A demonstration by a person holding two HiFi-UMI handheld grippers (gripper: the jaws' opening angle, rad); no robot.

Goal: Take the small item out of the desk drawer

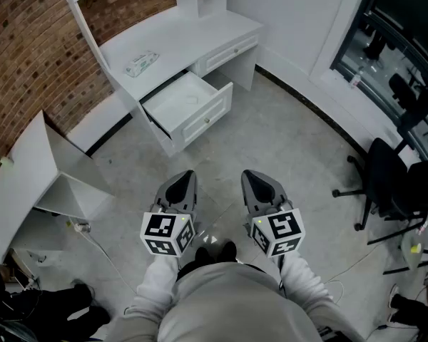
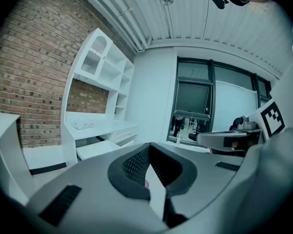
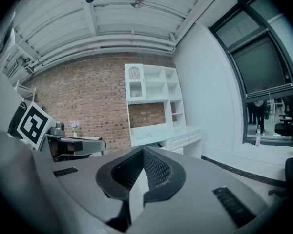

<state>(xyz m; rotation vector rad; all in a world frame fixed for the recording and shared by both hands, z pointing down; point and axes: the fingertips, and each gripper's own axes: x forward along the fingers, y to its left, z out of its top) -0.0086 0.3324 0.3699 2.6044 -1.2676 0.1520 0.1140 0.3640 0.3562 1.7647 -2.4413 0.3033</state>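
Observation:
The white desk [image 1: 178, 38] stands against the brick wall, a few steps ahead of me. Its left drawer [image 1: 203, 120] is pulled out over the floor; a faint pale small item [image 1: 193, 99] seems to lie inside, too small to make out. Both grippers hang side by side in front of my body, well short of the drawer. My left gripper [image 1: 184, 180] [image 2: 149, 145] is shut with nothing in it. My right gripper [image 1: 251, 179] [image 3: 143, 151] is shut and empty too. The drawer [image 2: 95, 147] also shows in the left gripper view.
A wrapped packet [image 1: 141, 63] lies on the desktop. A white open cabinet [image 1: 36, 177] leans at the left with a cable [image 1: 93, 237] on the floor beside it. A black office chair [image 1: 385, 184] stands at the right by the windows.

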